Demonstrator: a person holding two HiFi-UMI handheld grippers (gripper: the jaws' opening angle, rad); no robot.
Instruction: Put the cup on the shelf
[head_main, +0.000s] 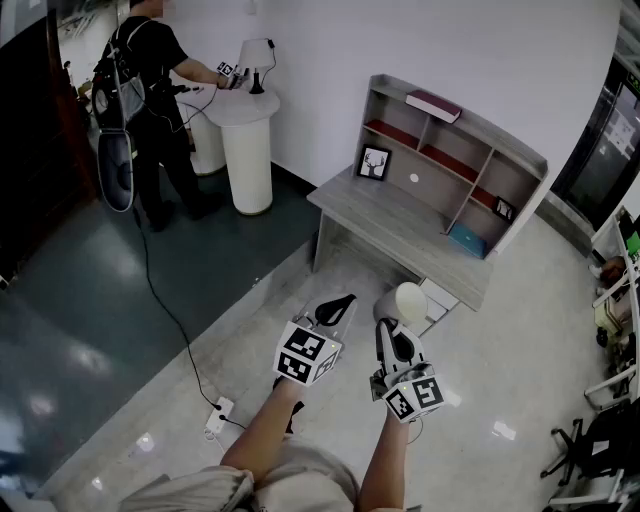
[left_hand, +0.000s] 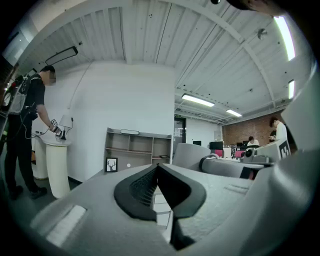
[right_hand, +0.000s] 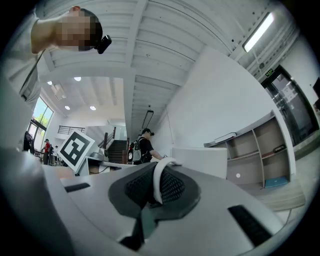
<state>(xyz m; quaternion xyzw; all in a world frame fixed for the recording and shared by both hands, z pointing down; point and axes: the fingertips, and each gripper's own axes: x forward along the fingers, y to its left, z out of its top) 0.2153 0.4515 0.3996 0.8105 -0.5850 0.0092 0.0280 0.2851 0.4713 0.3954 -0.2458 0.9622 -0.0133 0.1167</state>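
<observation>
White cup (head_main: 410, 300), handle pinched between fingers (right_hand: 176, 189) of right gripper (right_hand: 158, 186); left gripper (left_hand: 157, 169) closed, empty.

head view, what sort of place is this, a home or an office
Probably an office or lab, not a home: a desk with a shelf unit stands against a bare white wall, an office chair sits at the right, and another person works at a white pedestal.

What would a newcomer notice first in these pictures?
The white cup, pinched by its handle in the right gripper, low in the head view. Beyond it stands the grey shelf on its desk, a deer picture inside. At upper left, another person stands at a white pedestal.
</observation>
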